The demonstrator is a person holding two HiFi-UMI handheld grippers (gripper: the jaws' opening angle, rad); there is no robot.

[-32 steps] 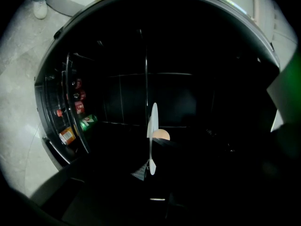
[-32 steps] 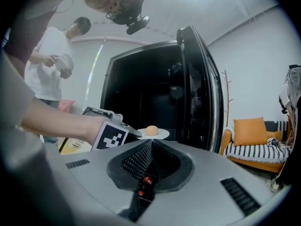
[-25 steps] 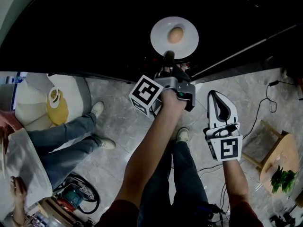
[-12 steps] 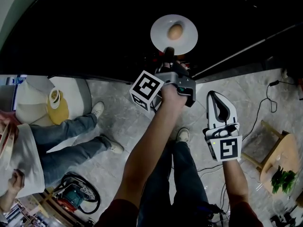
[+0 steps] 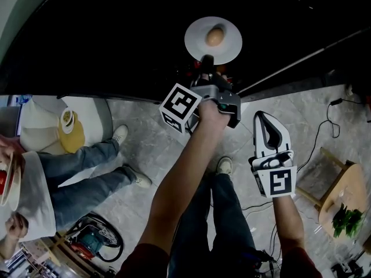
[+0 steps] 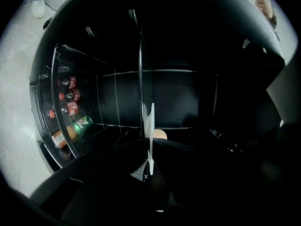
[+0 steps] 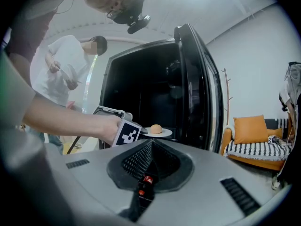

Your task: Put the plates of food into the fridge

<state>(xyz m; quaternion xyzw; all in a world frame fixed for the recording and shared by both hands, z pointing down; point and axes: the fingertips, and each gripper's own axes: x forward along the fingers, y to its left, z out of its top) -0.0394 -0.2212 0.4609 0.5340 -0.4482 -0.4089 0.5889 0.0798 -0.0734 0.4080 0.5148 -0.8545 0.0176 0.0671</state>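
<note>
A white plate (image 5: 213, 40) with a round tan bun (image 5: 215, 38) hangs in front of the dark open fridge (image 5: 116, 33). My left gripper (image 5: 206, 59) is shut on the plate's near rim. In the left gripper view the plate (image 6: 150, 126) shows edge-on between the jaws of that gripper (image 6: 150, 166), the bun (image 6: 160, 134) beside it. My right gripper (image 5: 262, 116) waits lower right, shut and empty. The right gripper view looks over its own closed jaws, right gripper (image 7: 150, 142), at the plate (image 7: 158, 133) by the fridge opening (image 7: 141, 88).
The fridge door (image 7: 200, 84) stands open at the right; its shelf holds bottles and cans (image 6: 68, 109). A person in jeans (image 5: 87, 172) stands at the left near a white table (image 5: 58, 126). A tool (image 5: 93, 242), cables and a wooden stool (image 5: 342, 196) are on the floor.
My left gripper has edged slightly toward the fridge with the plate. The person at the left has shifted, carrying a dish. My right gripper has stayed put.
</note>
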